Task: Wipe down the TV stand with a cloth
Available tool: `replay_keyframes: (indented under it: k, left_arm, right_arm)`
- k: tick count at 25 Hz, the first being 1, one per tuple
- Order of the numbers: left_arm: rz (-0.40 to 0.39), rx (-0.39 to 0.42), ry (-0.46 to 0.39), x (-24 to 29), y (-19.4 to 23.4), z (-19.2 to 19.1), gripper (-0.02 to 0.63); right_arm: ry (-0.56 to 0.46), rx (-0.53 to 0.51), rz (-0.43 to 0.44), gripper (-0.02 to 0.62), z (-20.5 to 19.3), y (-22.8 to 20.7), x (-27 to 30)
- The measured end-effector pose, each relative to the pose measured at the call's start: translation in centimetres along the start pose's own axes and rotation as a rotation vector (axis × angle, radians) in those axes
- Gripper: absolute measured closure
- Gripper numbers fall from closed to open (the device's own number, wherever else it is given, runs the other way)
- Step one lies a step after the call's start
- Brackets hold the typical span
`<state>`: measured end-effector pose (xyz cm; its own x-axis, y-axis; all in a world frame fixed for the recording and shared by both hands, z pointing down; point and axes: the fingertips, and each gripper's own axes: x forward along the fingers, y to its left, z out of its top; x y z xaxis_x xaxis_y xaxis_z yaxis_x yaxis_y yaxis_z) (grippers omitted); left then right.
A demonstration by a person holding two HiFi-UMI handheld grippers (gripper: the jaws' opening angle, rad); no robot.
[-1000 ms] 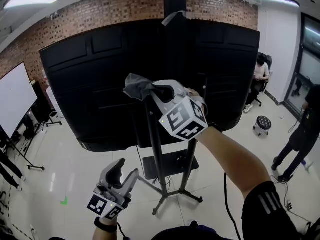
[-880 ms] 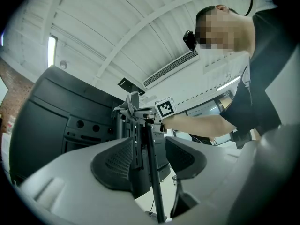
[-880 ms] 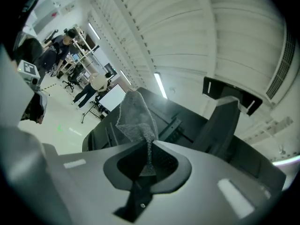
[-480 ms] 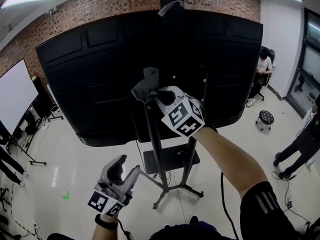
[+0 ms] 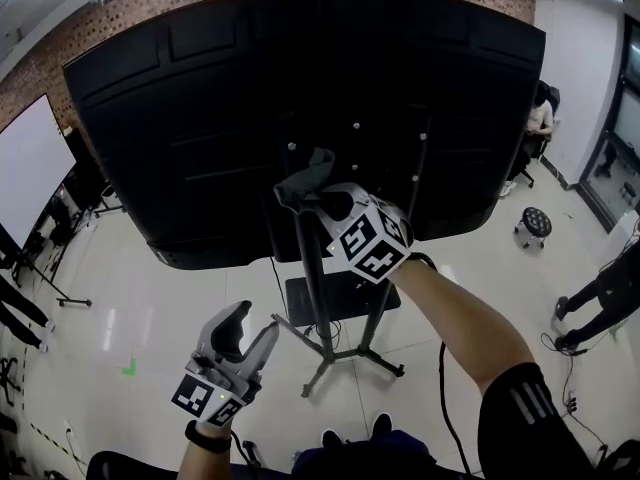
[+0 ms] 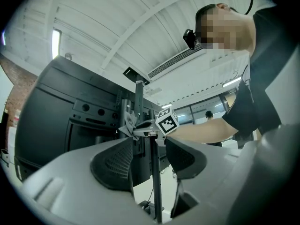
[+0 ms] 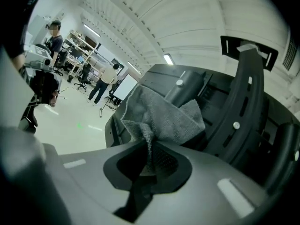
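Observation:
The black TV stand holds a large TV [image 5: 200, 118], seen from behind, on two upright poles [image 5: 312, 268] over a floor base [image 5: 335, 298]. My right gripper [image 5: 318, 203] is shut on a grey cloth [image 5: 305, 183], which is pressed against the left pole about halfway up. In the right gripper view the cloth [image 7: 161, 118] bunches out of the jaws [image 7: 150, 161] against the stand's black bracket [image 7: 243, 102]. My left gripper [image 5: 250, 333] hangs low at the left, away from the stand, open, with nothing between its pads [image 6: 115, 161]. It looks toward the pole [image 6: 154, 182] and the cloth [image 6: 127, 125].
A whiteboard [image 5: 25, 193] stands at the far left. At the right are a seated person [image 5: 540, 118], a round stool [image 5: 535, 223] and a standing person [image 5: 600, 303]. The stand's spread legs [image 5: 385, 366] lie just ahead of my feet [image 5: 350, 436].
My right gripper has slid down the left pole with the cloth. The left gripper has sunk a little and stays apart from the stand.

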<state>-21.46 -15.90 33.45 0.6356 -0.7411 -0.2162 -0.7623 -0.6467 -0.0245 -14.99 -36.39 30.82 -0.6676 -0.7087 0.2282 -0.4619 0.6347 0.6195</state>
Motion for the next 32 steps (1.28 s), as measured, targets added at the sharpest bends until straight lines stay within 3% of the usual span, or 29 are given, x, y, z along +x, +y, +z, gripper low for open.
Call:
replay_keyframes:
  k: [9,32]
  left_arm:
    - [0.020,-0.035,0.059,-0.2,0.6,-3.6,0.360]
    - [0.094,-0.224,0.267,-1.0,2.1,-19.4,0.334]
  right_arm:
    - [0.072,0.034,0.078,0.571,-5.6,4.6,1.7]
    - [0.287,0.157,0.279,0.571,-21.2,17.3,6.2]
